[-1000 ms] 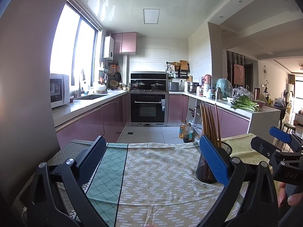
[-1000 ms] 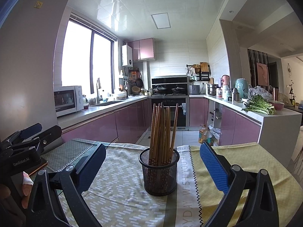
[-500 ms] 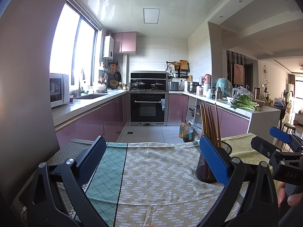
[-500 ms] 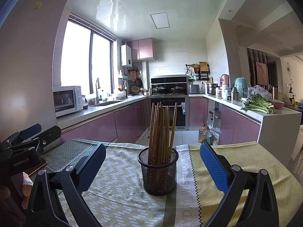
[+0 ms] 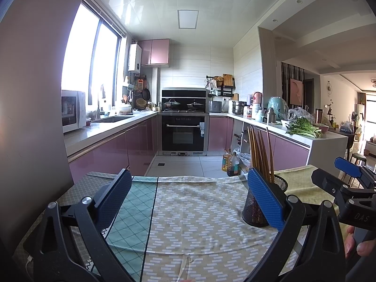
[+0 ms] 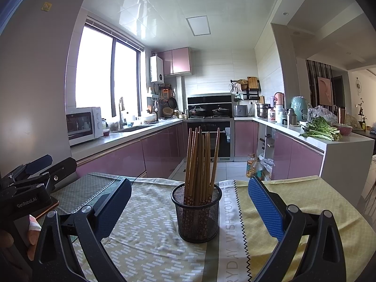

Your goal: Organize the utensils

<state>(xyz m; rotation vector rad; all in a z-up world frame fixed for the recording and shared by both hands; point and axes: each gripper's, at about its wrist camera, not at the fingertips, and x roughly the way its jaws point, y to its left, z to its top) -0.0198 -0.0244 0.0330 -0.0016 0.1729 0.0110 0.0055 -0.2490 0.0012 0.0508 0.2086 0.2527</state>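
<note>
On the cloth-covered worktop a black mesh holder stands upright between the spread, empty jaws of the right hand-held gripper; the left hand-held gripper is equally released, the holder just right of it. The chopsticks inside look stiff, light and probably wooden, so they are best pinched near their upper ends, clear of the rim.

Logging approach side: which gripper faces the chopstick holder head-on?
The right gripper: the holder sits centred between its open fingers. The left gripper has it off behind one finger.
</note>
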